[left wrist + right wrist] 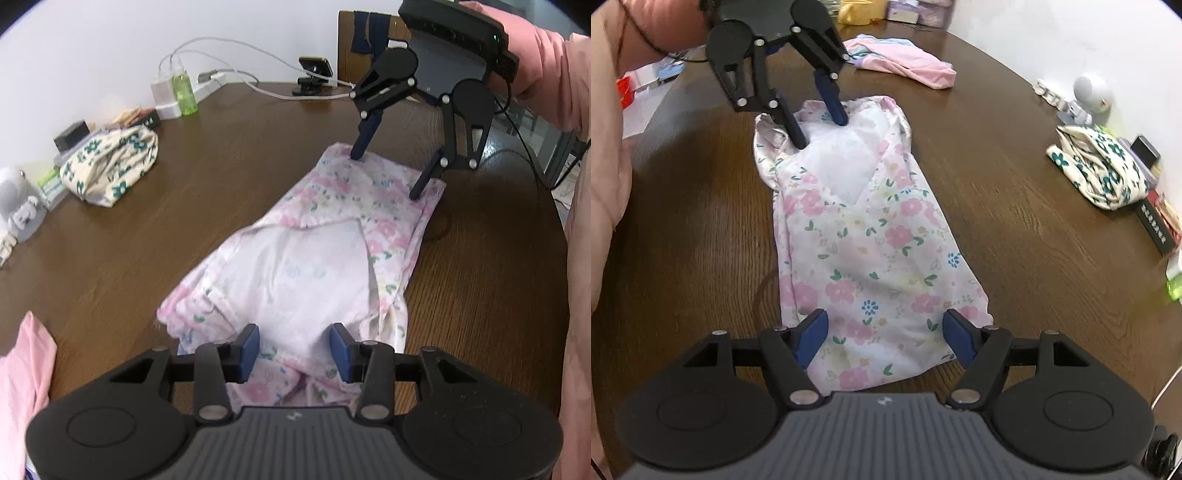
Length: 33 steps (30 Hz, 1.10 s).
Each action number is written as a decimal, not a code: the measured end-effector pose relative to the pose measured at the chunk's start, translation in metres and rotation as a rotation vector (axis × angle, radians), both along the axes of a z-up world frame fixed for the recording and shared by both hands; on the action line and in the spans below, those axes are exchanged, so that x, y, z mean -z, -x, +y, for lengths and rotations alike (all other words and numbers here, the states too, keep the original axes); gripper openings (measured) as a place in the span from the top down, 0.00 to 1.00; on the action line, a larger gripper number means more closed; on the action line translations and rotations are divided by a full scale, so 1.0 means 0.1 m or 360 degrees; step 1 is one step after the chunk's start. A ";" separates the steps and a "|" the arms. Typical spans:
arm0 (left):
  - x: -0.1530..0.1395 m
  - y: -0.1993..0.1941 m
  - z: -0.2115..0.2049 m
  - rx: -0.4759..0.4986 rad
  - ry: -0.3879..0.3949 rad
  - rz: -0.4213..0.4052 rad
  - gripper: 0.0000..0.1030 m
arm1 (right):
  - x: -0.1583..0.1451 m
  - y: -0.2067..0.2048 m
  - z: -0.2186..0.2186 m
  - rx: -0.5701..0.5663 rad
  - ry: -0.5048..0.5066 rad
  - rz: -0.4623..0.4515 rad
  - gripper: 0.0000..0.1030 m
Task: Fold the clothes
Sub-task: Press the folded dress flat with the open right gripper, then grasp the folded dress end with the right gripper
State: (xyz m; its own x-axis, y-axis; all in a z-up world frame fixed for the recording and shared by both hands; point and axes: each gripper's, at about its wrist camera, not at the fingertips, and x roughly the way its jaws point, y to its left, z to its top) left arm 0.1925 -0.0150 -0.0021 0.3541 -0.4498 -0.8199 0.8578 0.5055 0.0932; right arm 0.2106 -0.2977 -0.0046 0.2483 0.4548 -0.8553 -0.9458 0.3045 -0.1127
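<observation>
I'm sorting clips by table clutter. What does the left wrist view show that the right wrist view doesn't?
Only the left wrist view shows a green bottle, white cables and a phone stand. Only the right wrist view shows a yellow item at the far edge. Both show the flowered garment with an open hand-held gripper at each end, left and right, and the green-flowered cloth.

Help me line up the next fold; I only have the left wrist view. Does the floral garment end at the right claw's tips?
Observer: No. In the right wrist view the floral garment runs on beneath the right claw, whose open pads straddle its end.
Operator: Anything behind my left claw?
Observer: Past the left claw, a yellow item sits at the table's far edge, too cropped to identify.
</observation>
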 end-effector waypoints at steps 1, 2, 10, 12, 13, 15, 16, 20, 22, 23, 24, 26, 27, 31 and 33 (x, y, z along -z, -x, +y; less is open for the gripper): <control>0.00 -0.01 0.01 -0.0003 0.0008 0.0007 0.59 | 0.00 -0.01 0.00 -0.0002 -0.0004 0.0011 0.31; 0.01 -0.02 0.01 -0.0004 0.0012 0.0008 0.57 | 0.01 -0.02 0.00 -0.0004 -0.0007 0.0022 0.29; 0.01 -0.05 0.05 -0.0064 0.0032 -0.0001 0.43 | 0.07 0.05 0.10 -0.0060 0.0018 0.0081 0.01; -0.02 -0.02 0.03 -0.0048 0.0024 -0.0038 0.43 | 0.03 0.03 0.07 -0.0034 -0.0021 0.0099 0.04; -0.05 -0.01 0.04 -0.0055 0.0039 -0.0049 0.44 | 0.01 0.03 0.06 -0.0020 -0.0041 0.0108 0.04; -0.17 0.02 0.08 -0.0084 0.0107 -0.0078 0.46 | -0.07 0.01 0.02 0.0014 -0.0106 0.0134 0.10; -0.24 0.06 0.11 -0.0110 0.0155 -0.0100 0.46 | -0.16 0.02 -0.03 0.0040 -0.0159 0.0137 0.10; -0.53 0.28 0.24 -0.0280 0.0391 -0.0231 0.29 | -0.47 0.14 -0.27 0.0191 -0.0357 0.0074 0.10; -0.67 0.39 0.30 -0.0364 0.0510 -0.0296 0.22 | -0.58 0.25 -0.44 0.0349 -0.0489 0.0042 0.14; -0.73 0.45 0.32 -0.0411 0.0570 -0.0325 0.19 | -0.59 0.30 -0.52 0.0442 -0.0551 0.0049 0.18; -0.76 0.53 0.31 -0.0467 0.0629 -0.0346 0.15 | -0.59 0.35 -0.60 0.0537 -0.0613 0.0060 0.19; -0.77 0.69 0.27 -0.0578 0.0724 -0.0379 0.12 | -0.59 0.45 -0.75 0.0726 -0.0735 0.0082 0.20; -0.76 0.76 0.23 -0.0617 0.0763 -0.0383 0.12 | -0.58 0.50 -0.80 0.0797 -0.0790 0.0115 0.20; -0.68 0.81 -0.04 -0.0687 0.0796 -0.0293 0.12 | -0.39 0.71 -0.91 0.1103 -0.0955 0.0243 0.31; -0.64 0.77 -0.21 -0.0678 0.0743 -0.0256 0.18 | -0.28 0.75 -0.94 0.1235 -0.1020 0.0305 0.45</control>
State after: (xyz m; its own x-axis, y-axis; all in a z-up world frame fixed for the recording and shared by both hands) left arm 0.1159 -0.0358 0.0615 0.6819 -0.5390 -0.4944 0.5672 0.8165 -0.1079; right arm 0.1355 -0.3916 0.0234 0.5537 0.6127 -0.5640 -0.4476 0.7901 0.4188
